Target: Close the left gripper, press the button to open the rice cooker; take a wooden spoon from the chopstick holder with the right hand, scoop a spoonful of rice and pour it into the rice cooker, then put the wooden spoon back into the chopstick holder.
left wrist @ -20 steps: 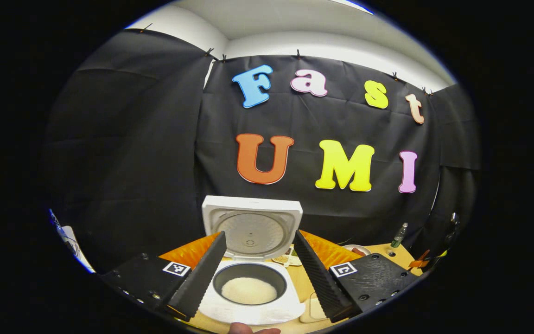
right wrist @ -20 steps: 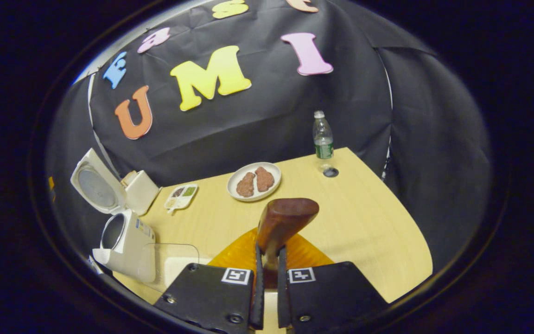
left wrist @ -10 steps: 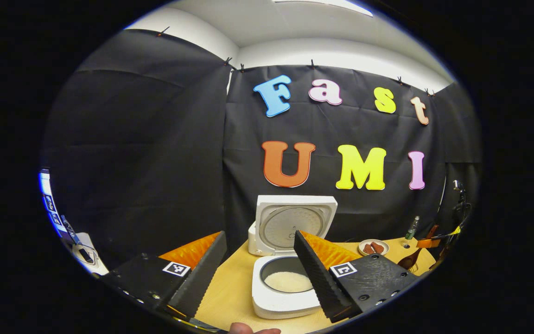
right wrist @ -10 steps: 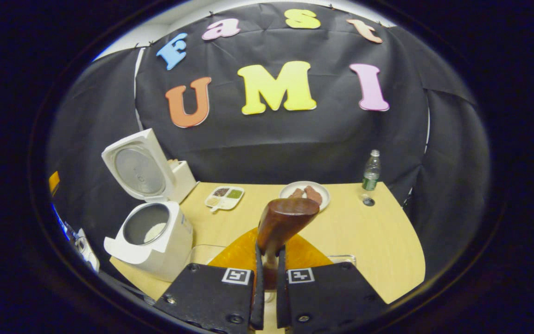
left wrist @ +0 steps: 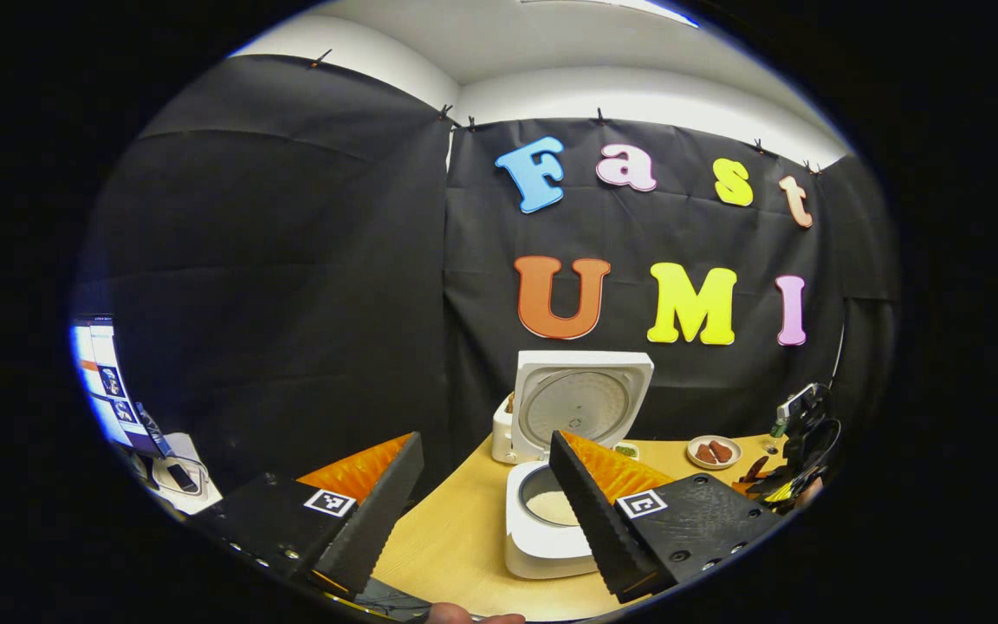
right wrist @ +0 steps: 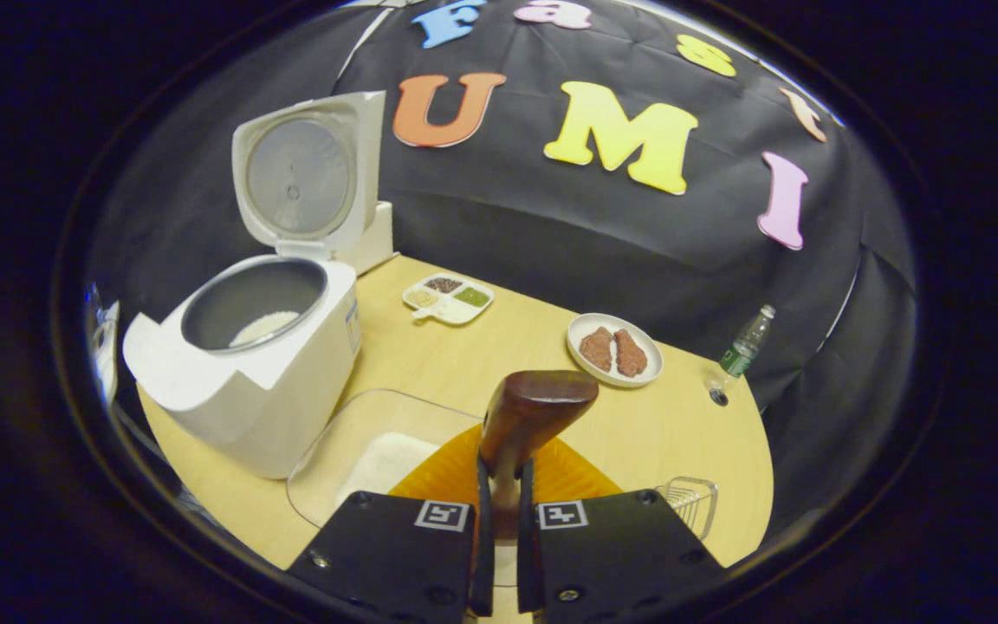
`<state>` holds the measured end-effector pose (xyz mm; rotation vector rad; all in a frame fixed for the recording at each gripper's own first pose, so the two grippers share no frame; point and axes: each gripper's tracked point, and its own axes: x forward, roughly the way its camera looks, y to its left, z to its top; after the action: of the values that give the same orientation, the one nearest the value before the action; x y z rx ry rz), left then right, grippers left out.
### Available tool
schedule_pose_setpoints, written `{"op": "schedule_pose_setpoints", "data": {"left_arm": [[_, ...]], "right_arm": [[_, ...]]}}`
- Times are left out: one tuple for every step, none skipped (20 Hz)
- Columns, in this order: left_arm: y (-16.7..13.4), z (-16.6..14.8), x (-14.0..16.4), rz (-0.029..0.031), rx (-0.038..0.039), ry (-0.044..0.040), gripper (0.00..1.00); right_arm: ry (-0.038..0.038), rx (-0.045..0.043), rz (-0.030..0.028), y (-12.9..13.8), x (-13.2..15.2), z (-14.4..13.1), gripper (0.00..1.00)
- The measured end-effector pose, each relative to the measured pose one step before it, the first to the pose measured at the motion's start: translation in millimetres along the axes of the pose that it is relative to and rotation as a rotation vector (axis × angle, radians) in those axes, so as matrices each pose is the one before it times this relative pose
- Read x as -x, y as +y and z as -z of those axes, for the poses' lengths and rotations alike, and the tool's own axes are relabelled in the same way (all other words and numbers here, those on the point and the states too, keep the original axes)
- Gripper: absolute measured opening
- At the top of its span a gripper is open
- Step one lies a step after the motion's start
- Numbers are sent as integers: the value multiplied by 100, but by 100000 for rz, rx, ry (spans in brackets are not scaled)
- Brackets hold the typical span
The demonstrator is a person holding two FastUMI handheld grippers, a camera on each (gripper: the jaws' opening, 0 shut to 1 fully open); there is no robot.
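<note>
Rice cooker (right wrist: 248, 364) stands at the left of the tabletop (right wrist: 499, 355) in our right gripper view, its lid (right wrist: 304, 178) swung up and back, the pot inside holding a low heap of white rice (right wrist: 263, 328). Just beside it, toward the middle, we see a clear tray (right wrist: 369, 451) with more rice in it. Behind that lies a small divided dish (right wrist: 449, 298) with three fillings. At the bottom centre our right claw (right wrist: 499, 485) is clamped tight on the handle of the wooden spoon (right wrist: 529, 416), whose bowl stands up above the fingers, over the tray's near edge. Farther right we see a white plate (right wrist: 614, 350) with two brown pieces, then a wire chopstick holder (right wrist: 691, 501) near the tabletop's edge, and a water bottle (right wrist: 746, 341) at the back.

In our left gripper view, a screen (left wrist: 105, 381) glows at the far left. Our left claw (left wrist: 486, 494) hangs wide apart with nothing between its fingers. Past it the open cooker (left wrist: 564, 485) sits on the tabletop, well apart from the claw. At the far right the other gripper (left wrist: 798, 451) shows beyond the plate (left wrist: 714, 451).
</note>
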<state>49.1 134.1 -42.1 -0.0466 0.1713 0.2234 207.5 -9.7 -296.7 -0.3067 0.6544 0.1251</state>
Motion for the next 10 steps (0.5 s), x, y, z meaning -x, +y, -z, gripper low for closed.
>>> {"op": "schedule_pose_setpoints", "data": {"left_arm": [[161, 210, 89, -864, 83, 999, 94], [92, 114, 1, -914, 129, 725, 94], [19, 95, -11, -461, 277, 498, 94], [63, 91, 3, -624, 389, 477, 94], [-150, -155, -75, -239, 314, 114, 94], [-158, 35, 53, -171, -52, 115, 94], [-29, -32, -34, -367, -508, -158, 94], [-159, -109, -49, -356, -400, 103, 94], [-35, 20, -27, -128, -9, 375, 94], [-154, 55, 26, -30, 85, 433, 94]], "right_arm": [[1203, -181, -907, 545, -477, 549, 16], [517, -139, -655, 422, -255, 169, 16], [-338, 95, -343, 329, -266, -103, 16], [185, -1038, -993, 497, -144, -39, 16], [589, -2587, -2140, 893, -34, 91, 16], [1170, -2485, -3305, 1044, -80, 172, 16], [853, -2165, -3582, 1087, 50, 218, 16], [410, -1569, -2760, 775, -120, 137, 16], [318, -1336, -2702, 760, -86, 72, 16], [535, -2219, -2690, 684, -1, -16, 16]]}}
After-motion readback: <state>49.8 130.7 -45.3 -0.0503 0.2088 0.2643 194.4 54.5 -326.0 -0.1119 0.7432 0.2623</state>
